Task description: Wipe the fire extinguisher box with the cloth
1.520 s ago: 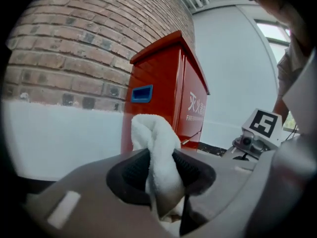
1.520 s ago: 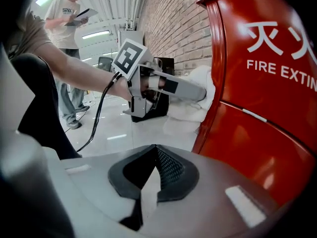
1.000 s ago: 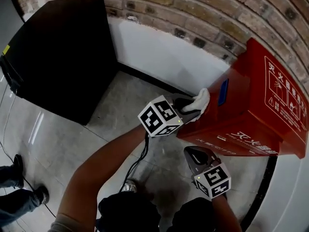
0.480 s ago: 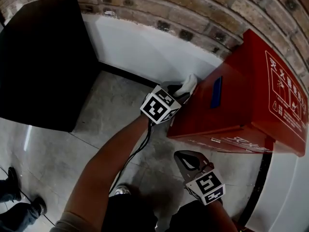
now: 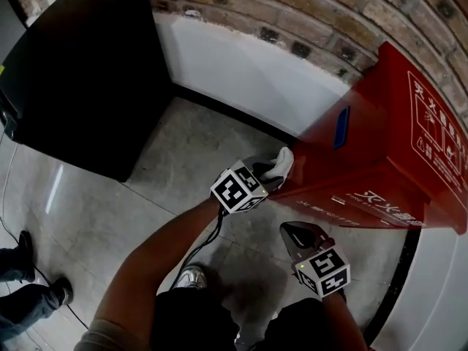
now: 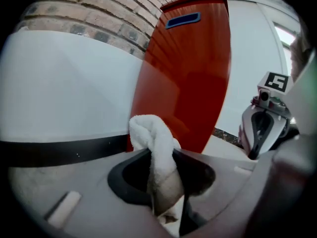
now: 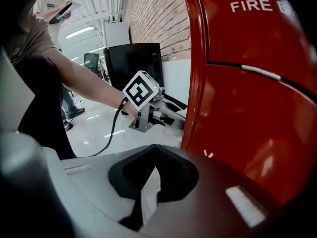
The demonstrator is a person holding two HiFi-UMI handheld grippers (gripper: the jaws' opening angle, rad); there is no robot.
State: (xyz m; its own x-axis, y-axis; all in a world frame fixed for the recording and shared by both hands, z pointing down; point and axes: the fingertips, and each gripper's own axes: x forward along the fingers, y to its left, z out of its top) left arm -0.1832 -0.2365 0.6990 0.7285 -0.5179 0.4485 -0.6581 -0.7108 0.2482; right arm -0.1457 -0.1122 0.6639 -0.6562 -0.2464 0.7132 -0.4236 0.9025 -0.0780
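— Holding what, the left gripper (image 5: 272, 171)?
— A white cloth (image 5: 283, 161), clamped tight, against the red fire extinguisher box (image 5: 380, 145), low on its left side.
— And the right gripper (image 5: 294, 232)?
— Closed, empty, near the box's front.

Hall with brick wall (image 5: 307, 6) and fire extinguisher box (image 5: 380, 145)
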